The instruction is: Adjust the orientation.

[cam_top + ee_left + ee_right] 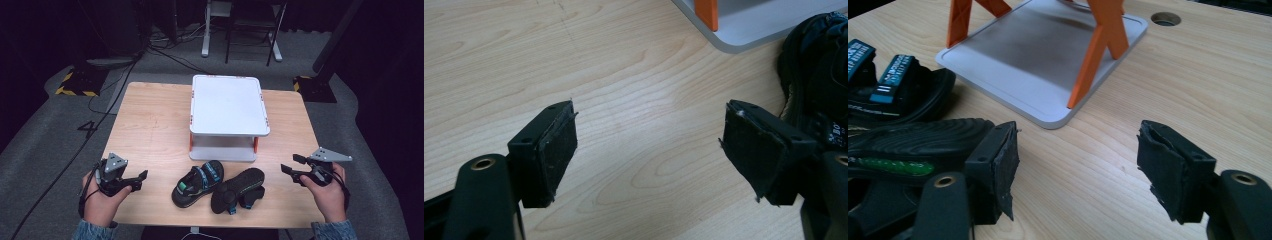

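Observation:
Two black sandals lie at the table's front edge. The left sandal (197, 182) sits upright with blue and green straps; the right sandal (237, 190) lies sole up. My left gripper (137, 180) rests open just left of them, over bare wood, nothing between its jaws. In the left gripper view the left gripper (649, 135) has the strapped sandal (819, 60) beside its right jaw. My right gripper (294, 164) stands open to the right of the sandals. In the right gripper view the right gripper (1075, 160) is empty, with the overturned sandal (913, 142) by its left jaw.
A white two-tier shelf (229, 105) with orange legs stands in the middle of the wooden table (150, 125), right behind the sandals. Its lower tray (1048, 55) is bare. A cable hole (1165, 19) sits in the tabletop beyond it. Chairs and cables lie on the floor behind.

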